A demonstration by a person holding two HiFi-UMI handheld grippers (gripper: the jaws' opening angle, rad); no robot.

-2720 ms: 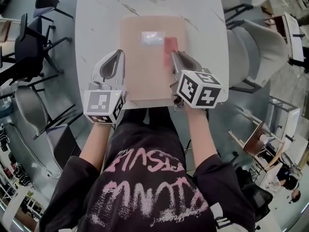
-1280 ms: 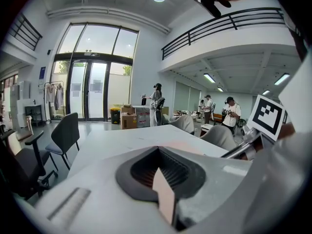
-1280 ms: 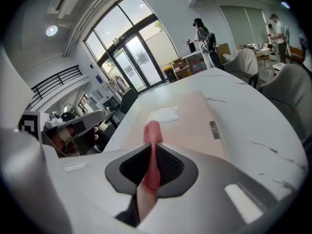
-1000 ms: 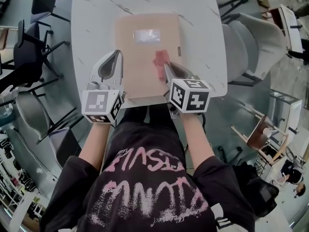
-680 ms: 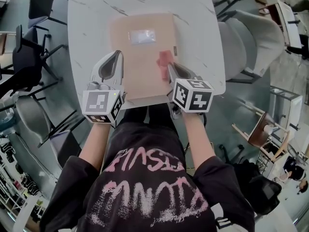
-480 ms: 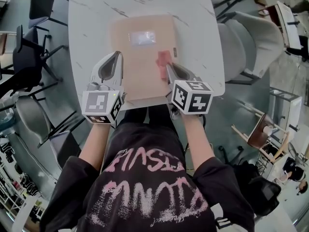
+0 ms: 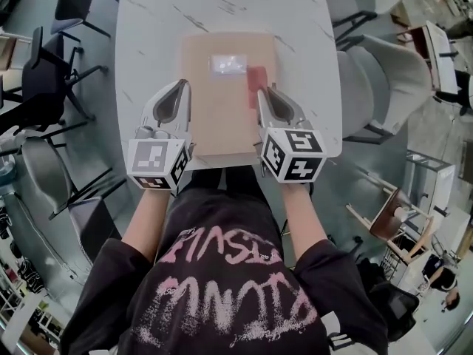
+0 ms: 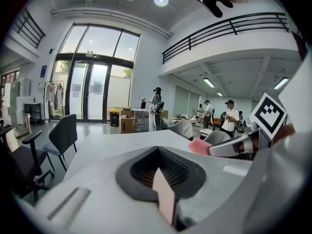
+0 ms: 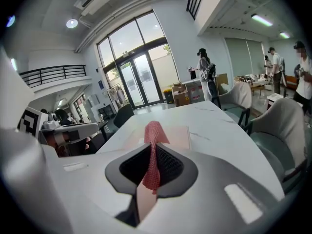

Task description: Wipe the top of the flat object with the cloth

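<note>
Fingers of right gripper (image 7: pixel 261 93) pinching cloth (image 7: pixel 256 78), over board (image 7: pixel 219 106)

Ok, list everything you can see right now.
white marble-pattern table: one, white, dark-veined, under everything
flat tan board: one, tan, lying mid-table
shiny rectangular label: one, pale, on the board's far end
pink mesh cloth: one, pink, over board's right side, gripped
black office chairs: at least two, black, left of the table
grey padded chairs: at least two, grey, right of the table
standing people: several, far side of the room
left tongs: one, grey, shut, at the board's left edge
right tongs: one, grey, shut on the cloth
</note>
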